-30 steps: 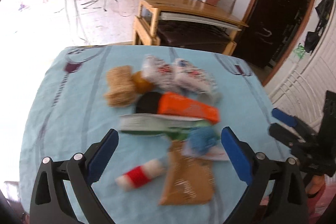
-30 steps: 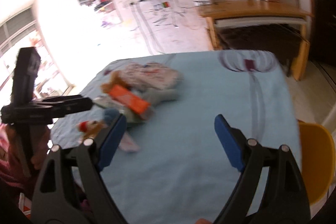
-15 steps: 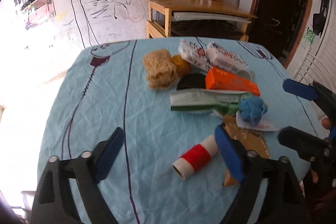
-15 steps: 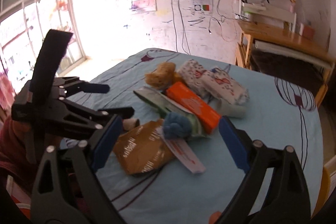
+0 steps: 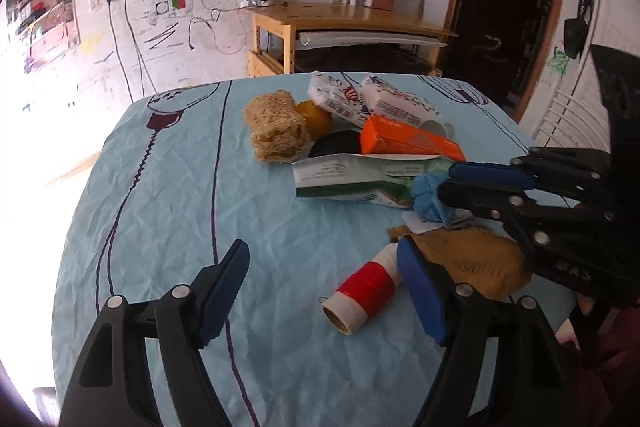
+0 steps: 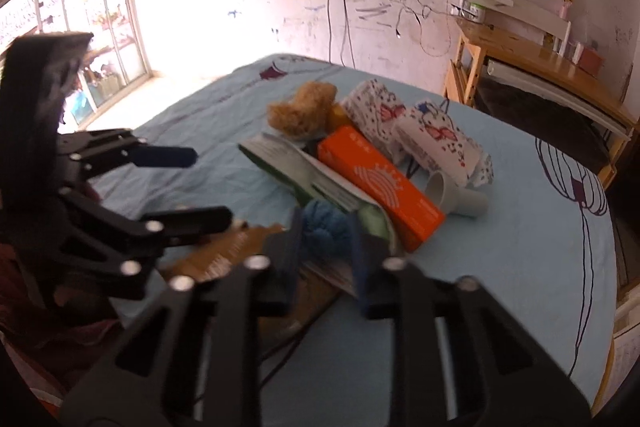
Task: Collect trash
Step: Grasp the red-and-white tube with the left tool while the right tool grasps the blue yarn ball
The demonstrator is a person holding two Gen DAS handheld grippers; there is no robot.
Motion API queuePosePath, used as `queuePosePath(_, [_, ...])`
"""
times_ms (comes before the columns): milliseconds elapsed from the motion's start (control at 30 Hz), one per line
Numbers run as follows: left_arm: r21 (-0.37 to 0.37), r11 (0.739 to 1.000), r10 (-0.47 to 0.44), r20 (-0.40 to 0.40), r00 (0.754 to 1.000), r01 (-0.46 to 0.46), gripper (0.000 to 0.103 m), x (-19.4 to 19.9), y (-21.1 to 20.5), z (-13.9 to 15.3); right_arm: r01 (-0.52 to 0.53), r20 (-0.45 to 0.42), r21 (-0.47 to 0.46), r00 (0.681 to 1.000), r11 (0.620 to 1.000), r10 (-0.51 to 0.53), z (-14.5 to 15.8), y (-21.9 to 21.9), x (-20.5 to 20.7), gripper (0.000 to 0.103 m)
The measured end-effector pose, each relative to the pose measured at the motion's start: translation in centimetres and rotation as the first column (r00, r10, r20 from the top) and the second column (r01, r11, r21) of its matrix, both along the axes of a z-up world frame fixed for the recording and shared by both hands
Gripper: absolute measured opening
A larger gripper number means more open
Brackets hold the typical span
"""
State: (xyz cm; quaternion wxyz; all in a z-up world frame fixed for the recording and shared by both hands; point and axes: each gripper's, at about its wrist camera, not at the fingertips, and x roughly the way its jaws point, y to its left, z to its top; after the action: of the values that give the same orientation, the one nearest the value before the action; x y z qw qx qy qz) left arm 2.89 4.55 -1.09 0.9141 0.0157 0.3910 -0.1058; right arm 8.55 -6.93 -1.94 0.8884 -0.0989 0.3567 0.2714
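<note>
Your right gripper (image 6: 324, 247) is closing its fingers around the blue crumpled ball (image 6: 325, 225) — the ball sits between the two pads, and they look to be pressing on its sides. This ball lies on the table (image 6: 500, 267) at the near end of the trash pile, just beside the green-and-white carton (image 6: 296, 167) and the orange box (image 6: 380, 183), with the brown paper bag (image 6: 224, 251) next to it. Your left gripper (image 5: 320, 291) hangs above the cloth with its fingers wide apart and slowly closing — they hold nothing; the red-and-white roll (image 5: 366, 291) lies just beside its right finger (image 5: 420, 291)
</note>
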Motion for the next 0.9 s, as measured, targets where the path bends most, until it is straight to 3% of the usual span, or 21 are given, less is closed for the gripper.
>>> queuePosePath(233, [0.047, 0.998, -0.05, 0.014, 0.999, 0.049, 0.072, -0.3, -1.4, -0.2, 0.006, -0.031, 0.019, 0.999, 1.0, -0.005, -0.2, -0.5, 0.7, 0.019])
queuePosePath(367, [0.028, 0.999, -0.042, 0.003, 0.999, 0.042, 0.072, 0.1, -1.2, -0.2, -0.002, -0.029, 0.003, 1.0, 1.0, 0.002, -0.2, 0.1, 1.0, 0.02])
queuePosePath(467, [0.0, 0.999, -0.047, -0.012, 0.999, 0.047, 0.072, 0.5, -1.1, -0.5, -0.007, -0.033, -0.013, 0.999, 1.0, 0.006, -0.5, 0.5, 1.1, 0.028])
queuePosePath(600, [-0.02, 0.997, -0.071, -0.015, 0.997, 0.071, 0.072, 0.7, -1.3, -1.0, -0.01, -0.029, -0.016, 1.0, 1.0, 0.01, -0.6, 0.6, 0.9, 0.029])
queuePosePath(667, [-0.024, 0.996, -0.082, -0.026, 0.996, 0.081, 0.062, 0.8, -1.5, -1.2, -0.014, -0.015, -0.021, 1.0, 1.0, 0.013, -0.6, 0.6, 0.7, 0.029])
queuePosePath(733, [0.01, 0.996, -0.092, -0.02, 0.996, 0.092, 0.04, 0.5, -1.8, -1.3, -0.013, -0.007, -0.024, 1.0, 1.0, 0.013, -0.6, 0.6, 0.5, 0.028])
queuePosePath(800, [0.009, 0.993, -0.116, -0.019, 0.993, 0.116, 0.033, 0.2, -2.2, -1.2, -0.004, 0.008, -0.018, 1.0, 1.0, 0.004, -0.4, 0.5, 0.3, 0.024])
queuePosePath(900, [0.022, 0.993, -0.119, -0.003, 0.993, 0.119, 0.031, -0.1, -2.4, -1.2, -0.001, 0.012, 0.023, 1.0, 1.0, 0.001, 0.1, 0.0, 0.1, 0.022])
